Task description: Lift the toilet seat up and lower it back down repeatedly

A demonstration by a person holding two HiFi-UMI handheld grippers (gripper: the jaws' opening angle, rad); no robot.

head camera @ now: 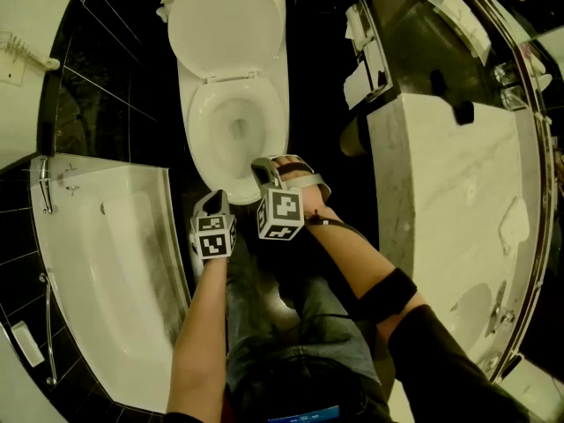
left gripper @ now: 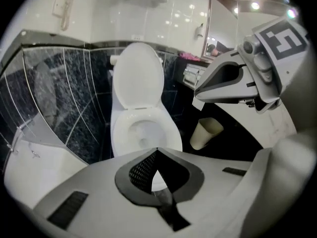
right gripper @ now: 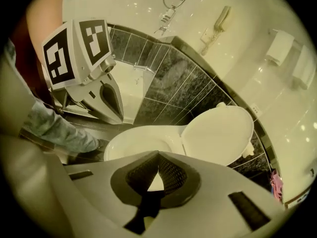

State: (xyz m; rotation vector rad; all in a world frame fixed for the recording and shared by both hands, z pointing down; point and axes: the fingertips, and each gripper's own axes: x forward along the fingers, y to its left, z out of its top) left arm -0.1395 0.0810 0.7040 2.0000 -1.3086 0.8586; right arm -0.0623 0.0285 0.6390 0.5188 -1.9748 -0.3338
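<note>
Looking steeply down from the head view, I see a white toilet in the upper middle of the frame. Its hinged toilet lid (head camera: 225,25) stands raised and leans back towards the top edge, leaving the toilet bowl (head camera: 236,130) open below it. I cannot tell whether the seat ring is up with the lid or lies on the bowl rim. My left claw (head camera: 214,199) and right claw (head camera: 263,167) hang side by side just below the front of the bowl, near the middle of the frame, touching neither the bowl nor the lid. In the left gripper view the left claw (left gripper: 157,151) is closed tip to tip with nothing in it; the lid (left gripper: 138,76) stands upright beyond it, and a cream waste bin (left gripper: 205,133) sits on the dark floor to the right of the bowl. In the right gripper view the right claw (right gripper: 158,155) is likewise closed and empty, with the lid (right gripper: 218,133) to the right of centre. A white bathtub (head camera: 106,263) fills the lower left of the head view, and a pale marble counter (head camera: 449,192) runs down the right side.
</note>
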